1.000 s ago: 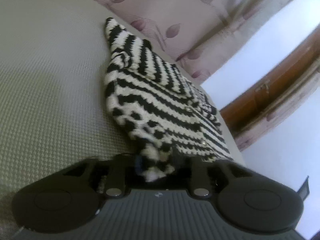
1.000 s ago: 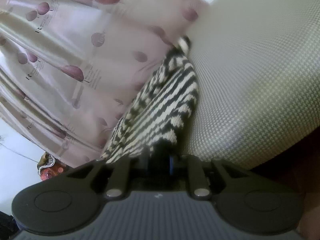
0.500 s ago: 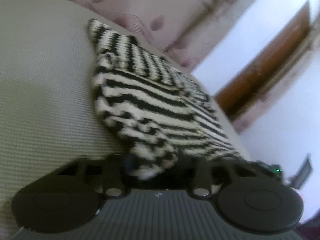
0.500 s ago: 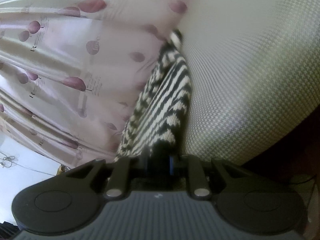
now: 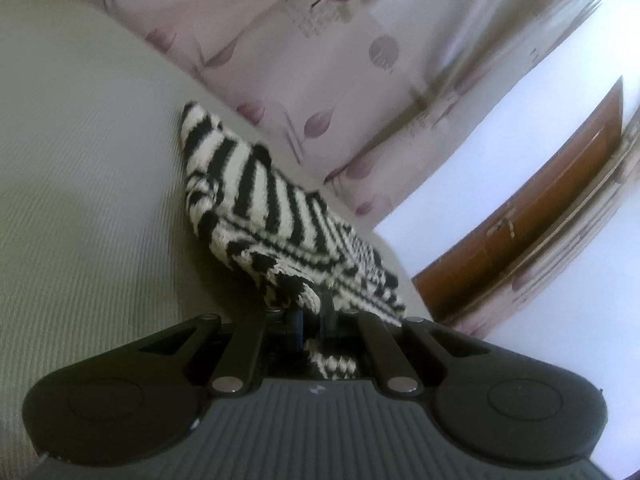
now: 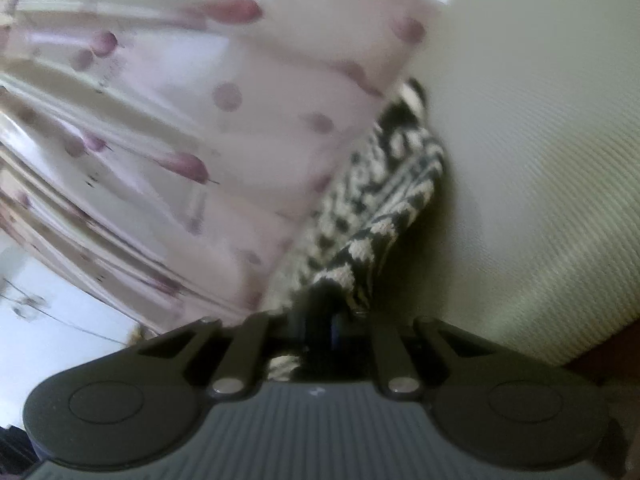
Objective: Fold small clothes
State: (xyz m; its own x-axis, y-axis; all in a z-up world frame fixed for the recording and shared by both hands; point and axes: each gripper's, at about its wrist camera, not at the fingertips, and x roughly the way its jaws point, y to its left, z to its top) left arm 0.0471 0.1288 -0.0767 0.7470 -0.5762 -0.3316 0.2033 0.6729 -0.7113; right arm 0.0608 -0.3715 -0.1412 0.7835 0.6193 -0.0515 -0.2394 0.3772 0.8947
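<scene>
A small black-and-white striped knit garment lies on a pale grey woven surface, its far corner pointing away. My left gripper is shut on its near edge, and a bit of knit shows between the jaws. In the right wrist view the same garment runs away from my right gripper, which is shut on another edge of it. The cloth stretches between both grippers and the surface; the fingertips are hidden in the knit.
A pink curtain with purple leaf prints hangs behind the surface and shows in the right wrist view too. A brown wooden door frame and white wall stand at right. The surface's edge drops off at lower right.
Both grippers have pulled back and lifted with the garment held. The garment looks smaller and more bunched near the grippers, and the right view has swung with motion blur.
</scene>
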